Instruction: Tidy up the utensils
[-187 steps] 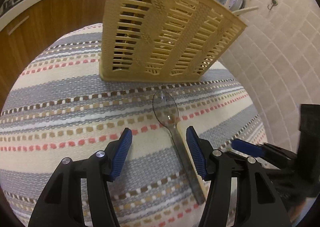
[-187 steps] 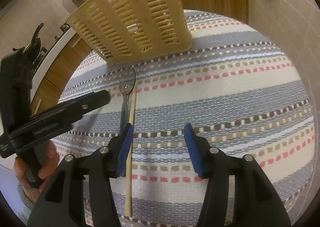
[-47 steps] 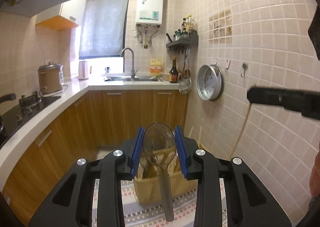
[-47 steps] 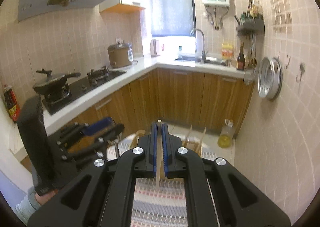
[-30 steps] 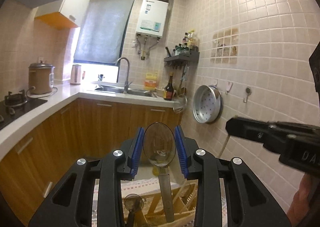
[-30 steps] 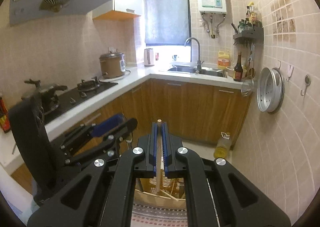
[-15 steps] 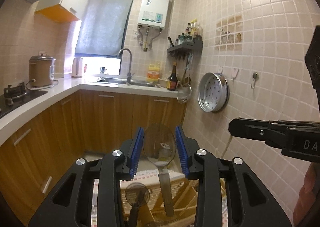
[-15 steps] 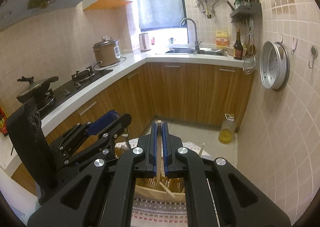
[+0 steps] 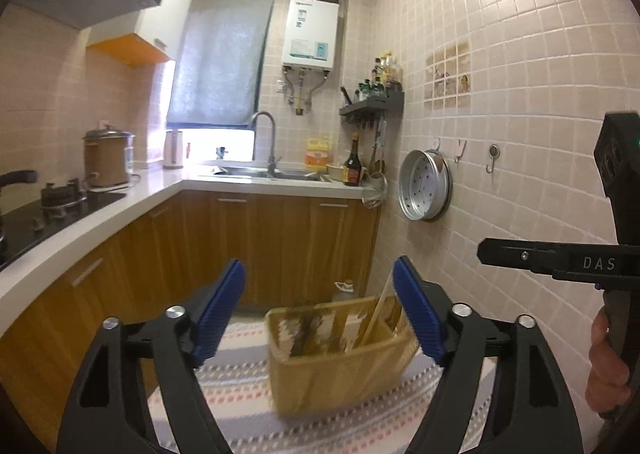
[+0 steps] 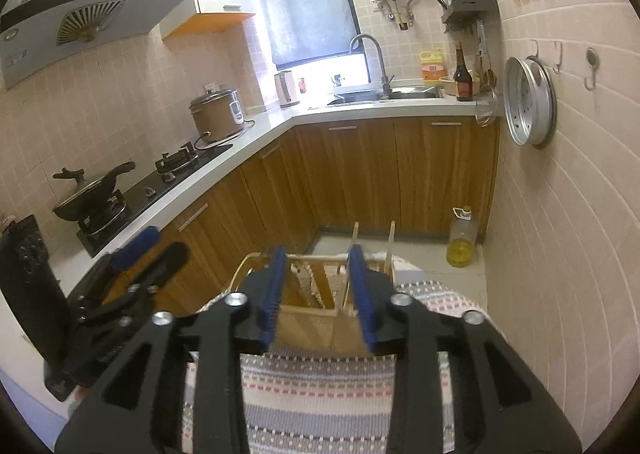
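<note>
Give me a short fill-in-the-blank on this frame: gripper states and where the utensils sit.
1. The left gripper is ____, with nothing between its pads.
2. The right gripper is open and holds ____.
3. The chopsticks stand in the ____ basket.
4. The basket rests on a ____ cloth.

Missing words: open; nothing; beige; striped

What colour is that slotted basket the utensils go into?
The basket is pale yellow-beige plastic. It shows best in the right wrist view; the left wrist view blurs it.
</note>
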Demonstrator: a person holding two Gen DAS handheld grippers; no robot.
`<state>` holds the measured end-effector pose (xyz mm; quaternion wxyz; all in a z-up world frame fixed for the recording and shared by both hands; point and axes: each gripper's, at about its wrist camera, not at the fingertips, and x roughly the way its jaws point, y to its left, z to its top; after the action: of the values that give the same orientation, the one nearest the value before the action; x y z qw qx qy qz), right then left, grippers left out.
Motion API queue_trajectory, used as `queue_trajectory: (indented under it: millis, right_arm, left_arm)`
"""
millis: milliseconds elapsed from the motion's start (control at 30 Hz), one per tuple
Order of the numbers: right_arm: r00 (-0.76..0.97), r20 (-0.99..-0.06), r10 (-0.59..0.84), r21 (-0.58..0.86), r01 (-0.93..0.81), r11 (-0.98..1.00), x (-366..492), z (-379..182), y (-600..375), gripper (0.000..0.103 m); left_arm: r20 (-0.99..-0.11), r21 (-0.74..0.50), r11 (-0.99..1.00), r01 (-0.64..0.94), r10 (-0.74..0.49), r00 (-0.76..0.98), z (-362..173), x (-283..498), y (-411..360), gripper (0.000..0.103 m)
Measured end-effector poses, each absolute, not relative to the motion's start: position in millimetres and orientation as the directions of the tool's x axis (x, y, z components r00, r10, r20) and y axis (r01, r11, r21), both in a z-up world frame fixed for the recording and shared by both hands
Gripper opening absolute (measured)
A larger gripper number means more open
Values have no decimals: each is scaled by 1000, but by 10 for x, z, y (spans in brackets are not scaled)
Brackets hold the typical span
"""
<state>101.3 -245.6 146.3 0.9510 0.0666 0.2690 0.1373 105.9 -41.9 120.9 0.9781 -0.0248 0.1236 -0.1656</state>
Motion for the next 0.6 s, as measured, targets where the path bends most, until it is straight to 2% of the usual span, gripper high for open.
queue_trajectory:
  millis: [67, 200, 300, 400, 500, 567, 600]
  right_arm:
    - [822, -493, 284, 189, -217, 958, 872, 1405, -2442, 44]
    - [824, -493, 280, 175, -222, 959, 562, 1196, -2368, 47]
    - [837, -477, 267, 148, -223, 963, 359, 1013, -2308, 56]
    - [878, -438, 192, 76, -177, 981, 163, 821, -2243, 62]
    - [922, -356, 150, 56, -139, 989, -32, 603, -2251, 74]
    - [944, -303, 133, 45, -125, 991, -114, 472, -2262, 89]
    - [952, -288, 109, 28, -105, 994, -135, 412, -2248, 92]
  left_arm:
    - [-241, -105, 944, 314, -330, 913, 1178, 883, -320, 77]
    - [-282, -30, 961, 275, -272, 920, 1085, 577, -294, 80]
    - [-272, -18, 968, 252, -247, 930, 1018, 377, -252, 81]
    - [-273, -31, 973, 228, -228, 934, 872, 194, -210, 84]
    - [-277, -34, 978, 204, -205, 939, 699, 84, -211, 84]
    - [-282, -26, 982, 185, -185, 942, 549, 28, -236, 84]
    - [-286, -23, 986, 166, -165, 944, 450, 14, -247, 84]
